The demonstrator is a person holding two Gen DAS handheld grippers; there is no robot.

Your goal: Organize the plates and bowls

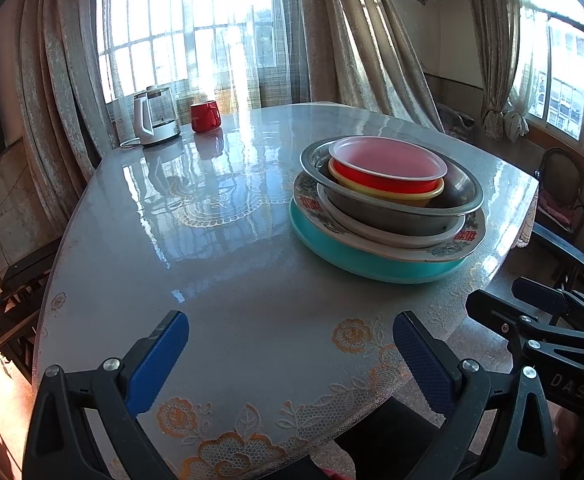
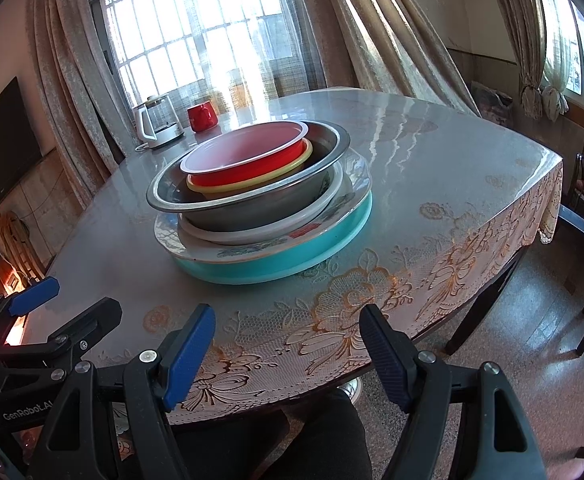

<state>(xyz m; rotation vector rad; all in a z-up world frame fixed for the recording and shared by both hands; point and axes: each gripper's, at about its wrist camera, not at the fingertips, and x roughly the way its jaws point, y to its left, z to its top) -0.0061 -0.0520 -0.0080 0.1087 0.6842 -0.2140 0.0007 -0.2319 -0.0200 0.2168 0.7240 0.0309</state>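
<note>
- Blue-padded left gripper (image 1: 290, 354), lower foreground of the left view: jaws spread, nothing between them; right gripper (image 2: 288, 354) likewise spread and empty.
- Stack of dishes (image 1: 388, 208), centre right on the table (image 1: 232, 280), well apart from both grippers.
- Top to bottom: red bowl (image 1: 386, 170), yellow bowl (image 1: 396, 194), steel basin (image 1: 392, 208), white plate (image 1: 396, 236), patterned plate (image 1: 468, 236), teal tray (image 1: 372, 260).
- Handling, as judged: plastic bowls light, slippery; plates probably fragile. Grip the red bowl's rim first.
- Kettle (image 1: 154, 116) and red mug (image 1: 205, 116), upper left.
</note>
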